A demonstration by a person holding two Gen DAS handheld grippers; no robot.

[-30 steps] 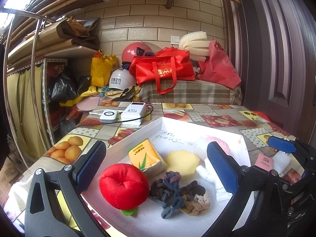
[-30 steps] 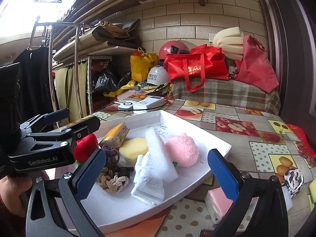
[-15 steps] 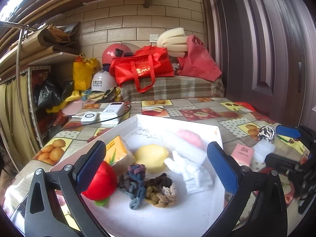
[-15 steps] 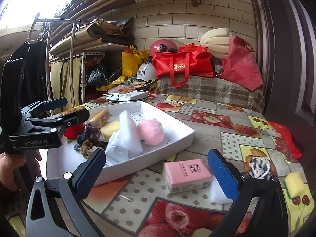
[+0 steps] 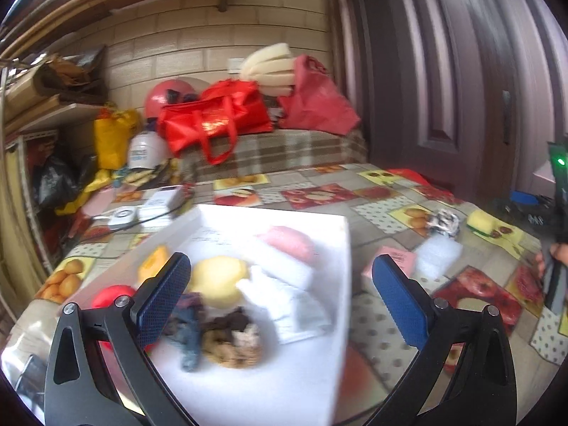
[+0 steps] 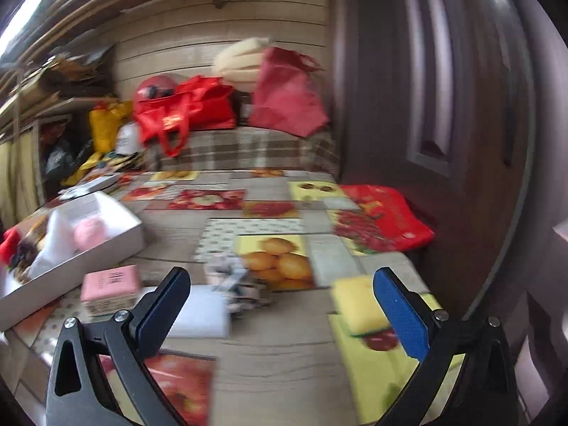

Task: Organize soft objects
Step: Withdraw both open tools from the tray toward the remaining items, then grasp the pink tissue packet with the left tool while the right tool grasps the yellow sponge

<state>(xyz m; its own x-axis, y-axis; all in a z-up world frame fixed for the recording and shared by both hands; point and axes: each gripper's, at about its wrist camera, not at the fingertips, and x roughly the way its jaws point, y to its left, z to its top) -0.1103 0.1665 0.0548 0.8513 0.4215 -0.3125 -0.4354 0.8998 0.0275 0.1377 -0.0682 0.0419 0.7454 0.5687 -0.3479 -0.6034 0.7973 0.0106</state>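
Note:
A white tray [image 5: 284, 390] holds a red plush [image 5: 112, 293], a yellow sponge [image 5: 218, 278], a pink pompom [image 5: 291, 243], a white cloth [image 5: 294, 305] and knotted ropes [image 5: 227, 337]. My left gripper [image 5: 280, 298] is open and empty above the tray's right part. My right gripper [image 6: 280, 305] is open and empty over the table. Below it lie a pink tissue pack [image 6: 110, 285], a white foam pad [image 6: 202, 314], a black-and-white knot [image 6: 234, 280] and a yellow sponge [image 6: 358, 307]. The tray [image 6: 85, 259] is at its left.
The table has a fruit-print cloth [image 6: 269, 213]. Red bags [image 5: 213, 120] and a plaid-covered box [image 5: 277, 152] stand at the back. A red plastic bag [image 6: 383, 220] lies at the table's right edge by a dark door [image 6: 443, 106]. A charger and white devices [image 5: 152, 206] lie behind the tray.
Both views are blurred from motion. My right gripper has swung right, away from the tray, over the loose items on the table. My left gripper has shifted right across the tray.

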